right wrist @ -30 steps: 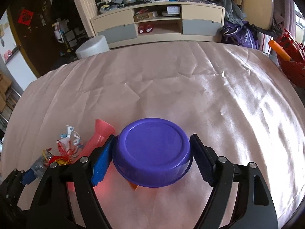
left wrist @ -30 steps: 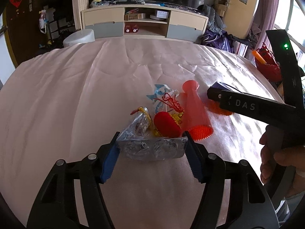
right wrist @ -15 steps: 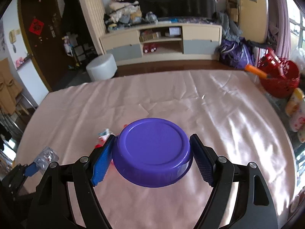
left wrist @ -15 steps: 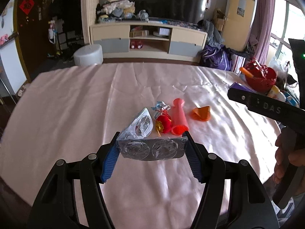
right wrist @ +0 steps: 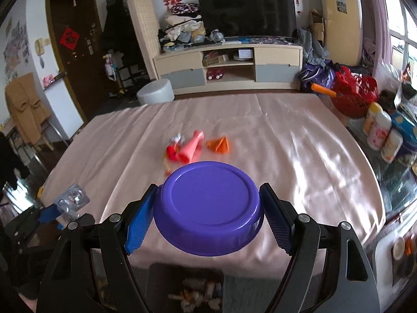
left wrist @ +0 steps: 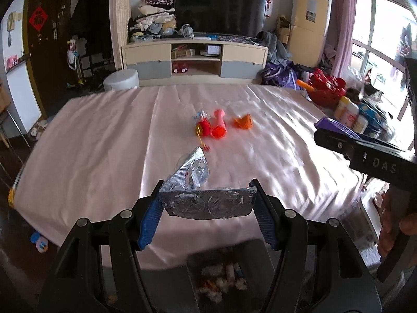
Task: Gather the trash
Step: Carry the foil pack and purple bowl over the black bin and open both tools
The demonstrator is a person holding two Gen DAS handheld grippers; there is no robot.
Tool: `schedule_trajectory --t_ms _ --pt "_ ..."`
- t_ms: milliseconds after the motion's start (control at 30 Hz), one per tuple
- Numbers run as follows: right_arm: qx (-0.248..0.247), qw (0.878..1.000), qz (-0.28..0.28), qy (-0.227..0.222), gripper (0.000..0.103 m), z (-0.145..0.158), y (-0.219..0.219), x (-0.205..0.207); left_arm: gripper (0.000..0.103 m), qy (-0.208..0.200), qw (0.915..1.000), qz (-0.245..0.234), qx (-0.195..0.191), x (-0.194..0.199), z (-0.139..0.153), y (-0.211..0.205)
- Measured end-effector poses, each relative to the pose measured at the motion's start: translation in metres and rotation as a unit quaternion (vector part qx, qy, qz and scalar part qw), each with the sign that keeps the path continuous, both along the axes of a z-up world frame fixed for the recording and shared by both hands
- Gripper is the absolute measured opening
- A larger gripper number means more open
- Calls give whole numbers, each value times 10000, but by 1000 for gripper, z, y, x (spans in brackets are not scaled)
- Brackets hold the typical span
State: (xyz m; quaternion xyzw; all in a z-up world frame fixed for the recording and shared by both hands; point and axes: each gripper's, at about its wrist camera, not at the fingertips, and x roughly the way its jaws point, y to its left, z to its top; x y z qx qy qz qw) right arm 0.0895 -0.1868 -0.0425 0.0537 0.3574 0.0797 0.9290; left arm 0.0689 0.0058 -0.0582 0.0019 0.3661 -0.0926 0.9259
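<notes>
My left gripper (left wrist: 207,203) is shut on a silver blister pack (left wrist: 206,202), held in the air above the table's near edge; the pack also shows in the right wrist view (right wrist: 71,198). My right gripper (right wrist: 208,208) is shut on an upside-down purple bowl (right wrist: 208,203), also held up over the near edge. On the pink tablecloth (left wrist: 104,143) lie a red cone cup (left wrist: 219,126), a red and yellow scrap (left wrist: 203,129) and an orange piece (left wrist: 243,122). A dark bin (left wrist: 226,274) with scraps inside stands below both grippers, also in the right wrist view (right wrist: 187,287).
A red basket (right wrist: 351,94) and several bottles (right wrist: 378,130) stand at the table's right side. A TV cabinet (right wrist: 226,65) and a white stool (right wrist: 155,95) stand beyond the far edge. The other gripper's arm (left wrist: 365,154) reaches in at the right.
Both grippers have pulled back and up from the trash pile to above the table's near edge, each still holding its object. The bin has come into view below.
</notes>
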Motion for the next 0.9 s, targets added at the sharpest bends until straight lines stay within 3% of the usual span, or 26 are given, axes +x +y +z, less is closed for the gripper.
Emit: schedule_trajectory --t_ms 333,733,900 --pt "103 9981 -44 608 79 -81 4 -58 61 613 9980 43 -147 -50 -72 -4" --pt "240 9894 -116 1429 79 -180 15 -84 61 1394 9902 -25 -18 -68 -169 -5" --pt "116 9866 -101 1621 79 -199 18 -82 61 1671 9859 -68 30 -70 -195 -4"
